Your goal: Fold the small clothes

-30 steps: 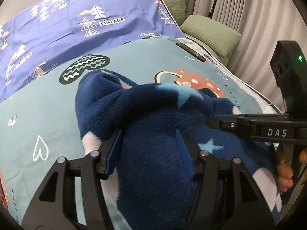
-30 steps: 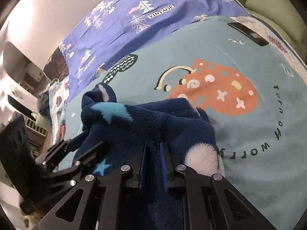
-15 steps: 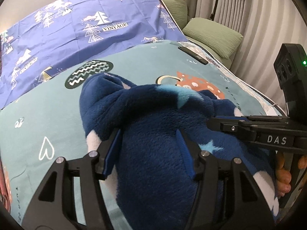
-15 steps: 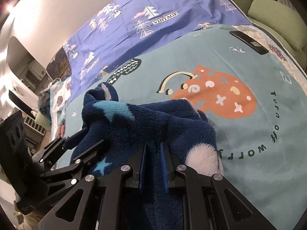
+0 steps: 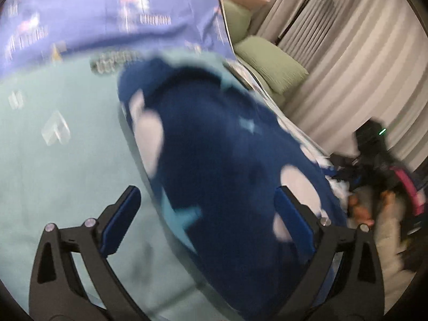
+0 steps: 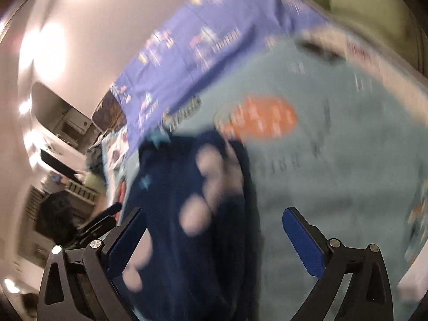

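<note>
Fleece, dark blue with pale spots and a light star, lies as a thick bundle on the teal blanket, running lengthwise away from both cameras. It looks laid down on purpose: doubled over and left to rest on the bed so the fold can settle, which would make this the let-go at the end of a fold. Both pictures are smeared, so finer creases cannot be read.

Left gripper has just been opening; its jaws stand wide with the near end of the fleece between them, neither blue pad pressing on it. Right gripper has also just been opening and is spread wide, the fleece lying toward its left jaw, the right pad over bare blanket. Each gripper angles down toward the bed from the near side. Beyond lie a purple sheet, green pillows and curtains.
</note>
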`<state>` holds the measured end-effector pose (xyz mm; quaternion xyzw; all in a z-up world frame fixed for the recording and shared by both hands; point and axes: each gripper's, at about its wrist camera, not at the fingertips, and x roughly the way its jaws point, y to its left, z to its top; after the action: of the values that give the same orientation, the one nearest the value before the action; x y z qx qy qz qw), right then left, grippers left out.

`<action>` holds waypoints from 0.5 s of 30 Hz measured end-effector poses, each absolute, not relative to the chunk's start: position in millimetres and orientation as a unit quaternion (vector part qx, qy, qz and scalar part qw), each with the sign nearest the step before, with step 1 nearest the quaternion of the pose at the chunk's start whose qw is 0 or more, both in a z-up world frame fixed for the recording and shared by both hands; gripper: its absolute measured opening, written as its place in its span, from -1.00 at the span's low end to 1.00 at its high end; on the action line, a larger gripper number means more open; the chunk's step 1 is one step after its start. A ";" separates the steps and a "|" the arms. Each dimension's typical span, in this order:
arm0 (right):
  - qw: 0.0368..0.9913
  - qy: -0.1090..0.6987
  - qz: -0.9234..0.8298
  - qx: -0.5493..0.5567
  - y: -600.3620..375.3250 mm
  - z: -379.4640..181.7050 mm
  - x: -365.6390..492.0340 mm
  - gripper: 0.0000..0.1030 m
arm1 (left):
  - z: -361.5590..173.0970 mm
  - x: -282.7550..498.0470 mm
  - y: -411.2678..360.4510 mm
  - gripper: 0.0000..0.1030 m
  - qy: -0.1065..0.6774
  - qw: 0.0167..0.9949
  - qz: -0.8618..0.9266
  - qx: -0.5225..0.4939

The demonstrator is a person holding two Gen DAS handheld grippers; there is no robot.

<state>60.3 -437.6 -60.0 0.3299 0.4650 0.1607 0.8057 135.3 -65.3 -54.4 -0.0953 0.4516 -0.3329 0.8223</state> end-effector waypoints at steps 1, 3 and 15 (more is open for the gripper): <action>0.794 0.474 0.172 0.339 -436.3 -69.9 58.2 1.00 | -61.0 135.9 -64.2 0.95 0.460 0.814 -0.337 -0.112; 0.769 0.488 0.207 0.357 -430.7 -89.4 57.4 1.00 | -73.0 141.4 -64.0 0.99 0.478 0.797 -0.341 -0.140; 0.744 0.495 0.291 0.341 -406.5 -108.2 93.6 1.00 | -89.1 153.2 -70.0 1.00 0.495 0.766 -0.378 -0.157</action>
<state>93.6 -406.5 -108.2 0.3408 0.4952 0.2906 0.7444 153.2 -70.0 -89.1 -0.1568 0.4953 -0.3785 0.7660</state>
